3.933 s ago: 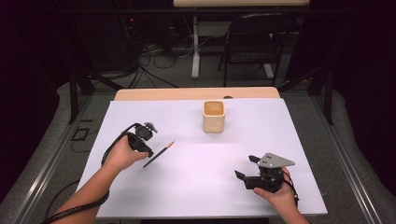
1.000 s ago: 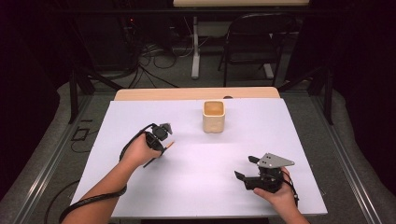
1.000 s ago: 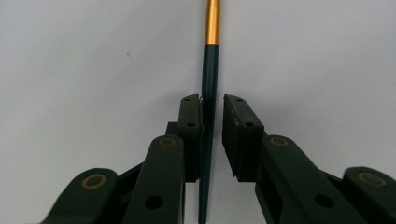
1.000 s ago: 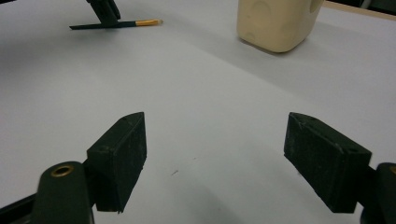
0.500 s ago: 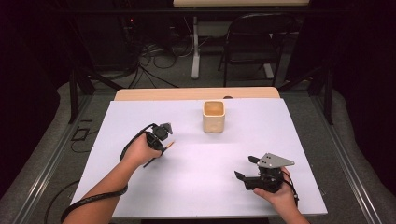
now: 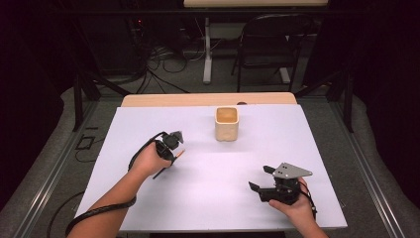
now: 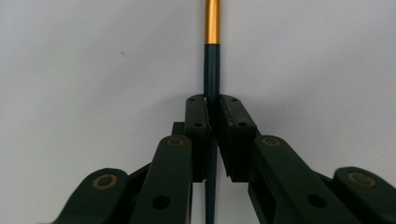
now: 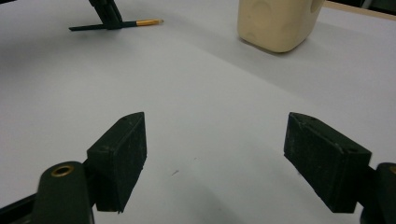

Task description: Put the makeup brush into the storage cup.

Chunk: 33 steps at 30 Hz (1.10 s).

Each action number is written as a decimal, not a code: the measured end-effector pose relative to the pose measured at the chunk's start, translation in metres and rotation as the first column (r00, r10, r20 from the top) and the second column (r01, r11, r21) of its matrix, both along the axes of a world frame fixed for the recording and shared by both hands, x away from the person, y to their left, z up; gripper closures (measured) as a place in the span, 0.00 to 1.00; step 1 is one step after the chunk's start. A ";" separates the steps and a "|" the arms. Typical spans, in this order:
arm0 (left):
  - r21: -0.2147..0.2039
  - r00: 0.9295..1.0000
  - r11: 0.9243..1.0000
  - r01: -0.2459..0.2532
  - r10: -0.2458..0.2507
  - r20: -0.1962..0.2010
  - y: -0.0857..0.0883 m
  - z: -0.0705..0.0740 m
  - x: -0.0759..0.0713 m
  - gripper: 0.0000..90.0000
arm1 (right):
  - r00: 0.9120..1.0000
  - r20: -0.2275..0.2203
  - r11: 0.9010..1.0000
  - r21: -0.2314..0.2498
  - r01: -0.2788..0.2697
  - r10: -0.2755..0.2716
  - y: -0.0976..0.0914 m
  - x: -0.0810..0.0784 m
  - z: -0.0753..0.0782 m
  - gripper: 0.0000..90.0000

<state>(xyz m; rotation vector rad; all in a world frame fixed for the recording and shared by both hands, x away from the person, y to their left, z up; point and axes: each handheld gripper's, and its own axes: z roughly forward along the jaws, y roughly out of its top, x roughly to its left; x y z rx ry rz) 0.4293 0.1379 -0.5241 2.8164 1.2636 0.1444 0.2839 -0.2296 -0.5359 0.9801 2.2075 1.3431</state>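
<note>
I'm pinching the dark pencil [image 7: 212, 70] between my left gripper's [image 6: 171, 141] pads; its jaws have just been closing on it as it is lying on the white table [image 6: 208, 198], left of the beige cup [image 6: 227, 123]. My right gripper [image 6: 261, 179] is resting near the front edge, jaws gaping with nothing between them.

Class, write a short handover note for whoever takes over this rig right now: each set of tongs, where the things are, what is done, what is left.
Left tongs: have just been closing, now shut on the dark pencil with the orange end, which lies on the white table.
Right tongs: open, nothing between them, resting near the table's front right.
Beige cup: upright at the back centre, apart from both.
Done: pencil gripped.
Left: probably lift it and drop it into the cup.
</note>
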 end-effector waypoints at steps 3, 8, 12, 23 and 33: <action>0.000 1.000 1.000 0.001 -0.001 0.002 0.000 0.000 0.000 0.92 | 1.000 -0.003 1.000 -0.004 -0.002 0.002 0.000 0.000 0.000 0.23; 0.004 1.000 1.000 0.002 -0.002 0.007 -0.001 0.000 0.000 0.92 | 1.000 0.000 1.000 0.000 0.000 0.000 0.000 0.000 0.000 0.23; 0.004 1.000 1.000 0.003 -0.003 0.009 -0.001 0.000 0.000 0.92 | 1.000 0.000 1.000 0.000 0.000 0.000 0.000 0.000 0.000 0.23; -0.002 1.000 1.000 0.007 -0.007 0.018 -0.001 0.007 -0.002 0.92 | 1.000 -0.001 1.000 -0.001 0.001 -0.001 0.000 0.000 0.000 0.23; -0.014 0.999 0.999 0.029 -0.029 0.042 -0.003 0.021 -0.007 0.92 | 1.000 0.000 1.000 -0.001 0.001 -0.001 0.000 0.000 0.000 0.23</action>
